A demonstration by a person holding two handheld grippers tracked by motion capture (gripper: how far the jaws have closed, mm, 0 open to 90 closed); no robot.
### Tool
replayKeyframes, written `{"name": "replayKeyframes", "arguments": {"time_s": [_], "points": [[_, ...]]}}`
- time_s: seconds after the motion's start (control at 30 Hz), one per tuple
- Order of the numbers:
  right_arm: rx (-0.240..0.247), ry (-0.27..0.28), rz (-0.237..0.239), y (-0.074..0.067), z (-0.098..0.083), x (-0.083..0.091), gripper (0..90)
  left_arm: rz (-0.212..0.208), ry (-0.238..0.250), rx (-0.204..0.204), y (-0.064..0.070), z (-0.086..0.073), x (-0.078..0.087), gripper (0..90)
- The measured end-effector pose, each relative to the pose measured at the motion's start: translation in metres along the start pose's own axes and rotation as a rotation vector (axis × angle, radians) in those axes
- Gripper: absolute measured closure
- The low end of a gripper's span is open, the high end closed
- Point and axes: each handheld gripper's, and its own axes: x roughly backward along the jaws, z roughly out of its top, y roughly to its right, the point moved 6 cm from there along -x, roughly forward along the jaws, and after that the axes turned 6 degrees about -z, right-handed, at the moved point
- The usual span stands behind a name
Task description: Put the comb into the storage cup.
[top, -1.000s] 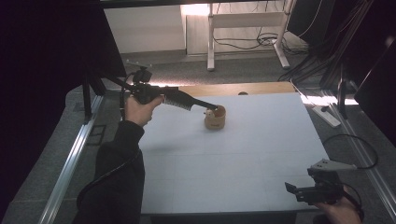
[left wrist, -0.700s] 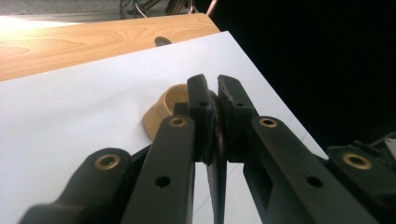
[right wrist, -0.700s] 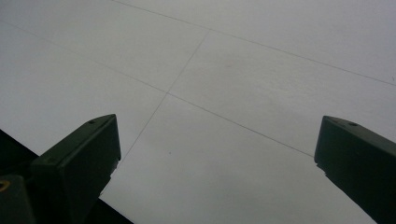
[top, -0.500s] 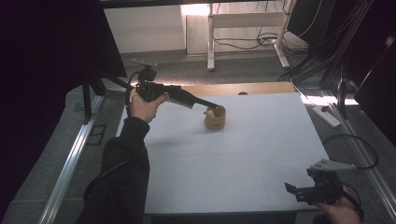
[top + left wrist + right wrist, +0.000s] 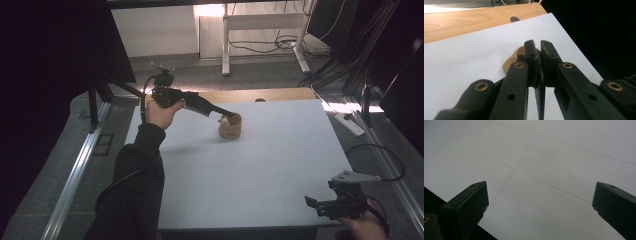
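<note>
- Left claw (image 5: pixel 227 113): jaws together, clamped on the rim of the tan wooden cup (image 5: pixel 230 127).
- Cup: upright on the white bench (image 5: pixel 260 165), toward its far side.
- Right claw (image 5: pixel 312 203): jaws apart, holding nothing, at the near right edge of the bench.
- No legible writing on any item.

A white table (image 5: pixel 250 165) with a wooden far edge (image 5: pixel 270 95) stands on grey carpet (image 5: pixel 170 65); beyond, a white desk frame (image 5: pixel 260 30), loose cables (image 5: pixel 280 45), bright light
</note>
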Motion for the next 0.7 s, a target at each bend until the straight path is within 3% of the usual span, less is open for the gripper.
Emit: {"name": "replayKeyframes", "arguments": {"time_s": [0.7], "points": [[0.014, -0.009, 0.02, -0.001, 0.0, -0.001, 1.0, 0.042, -0.05, -0.009, -0.005, 0.003, -0.019, 83.3]]}}
